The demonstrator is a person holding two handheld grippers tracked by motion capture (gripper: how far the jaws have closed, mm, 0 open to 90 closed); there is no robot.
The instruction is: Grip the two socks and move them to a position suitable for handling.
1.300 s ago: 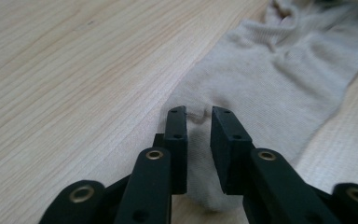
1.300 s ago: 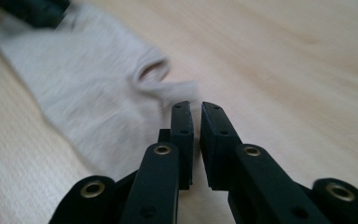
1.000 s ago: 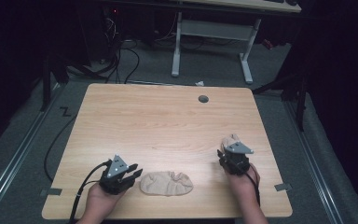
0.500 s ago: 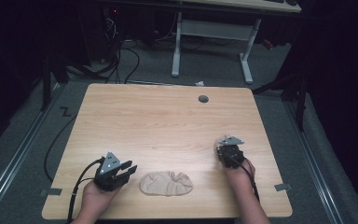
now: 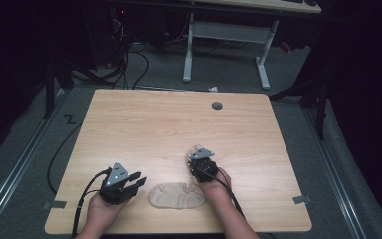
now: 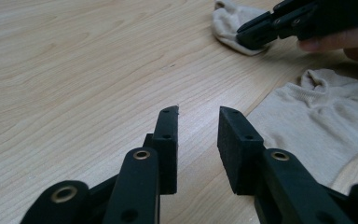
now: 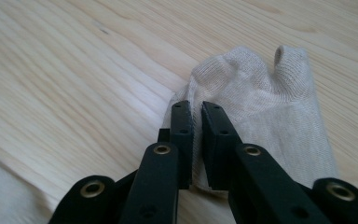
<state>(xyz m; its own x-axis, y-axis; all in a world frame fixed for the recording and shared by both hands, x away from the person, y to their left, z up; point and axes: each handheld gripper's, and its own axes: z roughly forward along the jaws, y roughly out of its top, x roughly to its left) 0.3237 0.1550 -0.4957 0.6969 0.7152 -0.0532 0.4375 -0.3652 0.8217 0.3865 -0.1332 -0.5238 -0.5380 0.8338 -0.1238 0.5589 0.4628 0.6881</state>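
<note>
In the high view, the right gripper (image 5: 197,155) hides most of the beige sock (image 7: 256,112) it pinches, low centre on the table (image 5: 179,129). A second, flat sock (image 5: 177,195) lies below it. The left gripper (image 5: 135,180), lower left, gapes empty.

The table (image 5: 179,129) has a pale wood-grain top, smooth with a faint sheen, its fine streaks running lengthwise. At the lower middle of the high view lies a beige sock (image 5: 176,195) of soft knitted cloth, matt and lightly ribbed. A second sock (image 7: 261,112), the same fine knit, shows its ribbed weave at the centre of the right gripper view, pinched in the right claw (image 7: 196,112). Both that and the left claw (image 6: 198,116) look like matt black plastic, slightly grainy, with small bright metal eyelets; the pads (image 6: 233,140) seem a rougher, foam-like black. The floor (image 5: 40,149) around is grey, dull carpet.
</note>
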